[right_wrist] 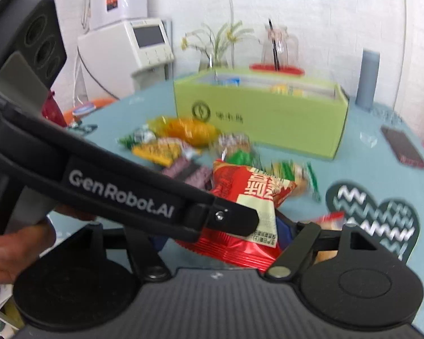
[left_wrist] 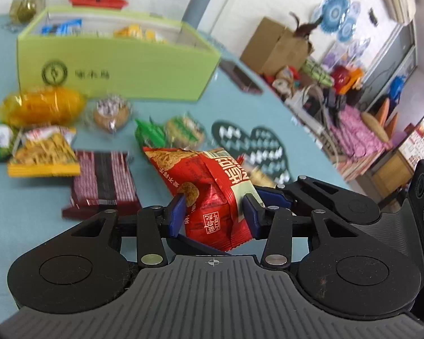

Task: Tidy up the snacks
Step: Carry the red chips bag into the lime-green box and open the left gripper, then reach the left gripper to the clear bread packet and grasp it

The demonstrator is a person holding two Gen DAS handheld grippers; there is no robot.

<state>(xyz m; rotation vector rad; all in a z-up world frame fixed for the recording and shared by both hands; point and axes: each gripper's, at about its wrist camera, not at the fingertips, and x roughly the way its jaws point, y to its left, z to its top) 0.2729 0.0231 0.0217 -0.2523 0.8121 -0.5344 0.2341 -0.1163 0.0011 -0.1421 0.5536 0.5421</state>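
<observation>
A red snack packet (left_wrist: 212, 186) hangs above the teal table (left_wrist: 28, 226), pinched at its lower end by the two blue pads of my left gripper (left_wrist: 214, 214). Just behind its right pad shows one blue finger (left_wrist: 271, 196) of the right gripper. In the right wrist view the same red packet (right_wrist: 240, 197) lies between the jaws of my right gripper (right_wrist: 220, 240). The left tool's black arm (right_wrist: 121, 195) covers the left jaw there, so contact is unclear. A green box (left_wrist: 113, 65) holding some snacks stands at the back.
Loose snacks lie in front of the box: a yellow packet (left_wrist: 42, 107), a dark red striped packet (left_wrist: 104, 180), green packets (left_wrist: 152, 135). A heart-shaped mat (right_wrist: 376, 220) and a phone (right_wrist: 404, 147) lie to the right. A person's hand (right_wrist: 14, 248) grips the left tool.
</observation>
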